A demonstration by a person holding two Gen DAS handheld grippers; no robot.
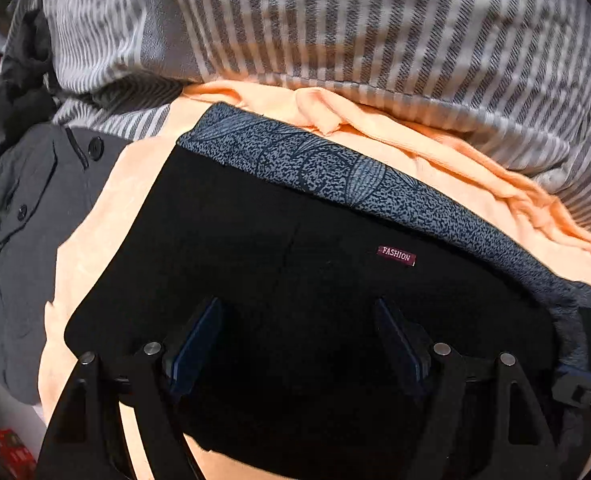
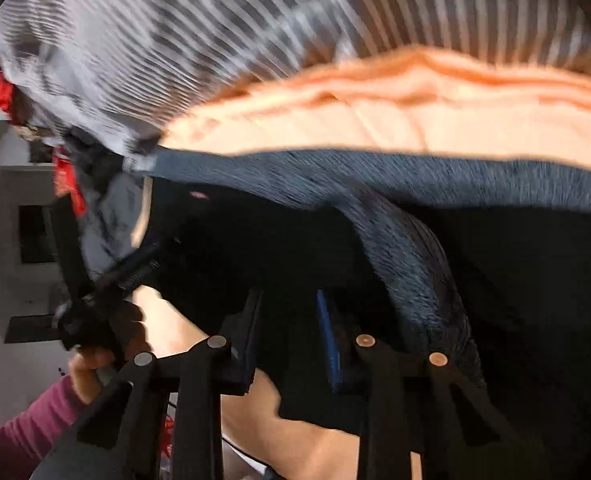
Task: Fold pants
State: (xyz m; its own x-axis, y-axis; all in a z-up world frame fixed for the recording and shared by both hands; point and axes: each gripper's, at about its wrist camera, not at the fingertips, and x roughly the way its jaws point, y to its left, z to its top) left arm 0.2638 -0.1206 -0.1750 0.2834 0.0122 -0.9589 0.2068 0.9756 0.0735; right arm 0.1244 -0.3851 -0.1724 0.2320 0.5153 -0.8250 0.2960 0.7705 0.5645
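Observation:
Folded black pants (image 1: 279, 248) with a small red "FASHION" tag (image 1: 396, 256) lie on an orange cloth (image 1: 107, 216). A blue-grey patterned garment (image 1: 335, 172) shows along their far edge. My left gripper (image 1: 297, 324) points down over the pants, its jaws wide apart with nothing pinched between them. In the blurred right wrist view my right gripper (image 2: 289, 324) stands with a narrow gap at the near edge of the black pants (image 2: 535, 280). Black cloth shows in that gap, with space between the pads. The patterned fabric (image 2: 407, 248) drapes past its right finger.
A grey-and-white striped blanket (image 1: 375, 32) is bunched behind the orange cloth. A grey buttoned garment (image 1: 23, 208) lies to the left. A hand (image 2: 91, 364) in a magenta sleeve (image 2: 23, 432) appears at the lower left of the right wrist view.

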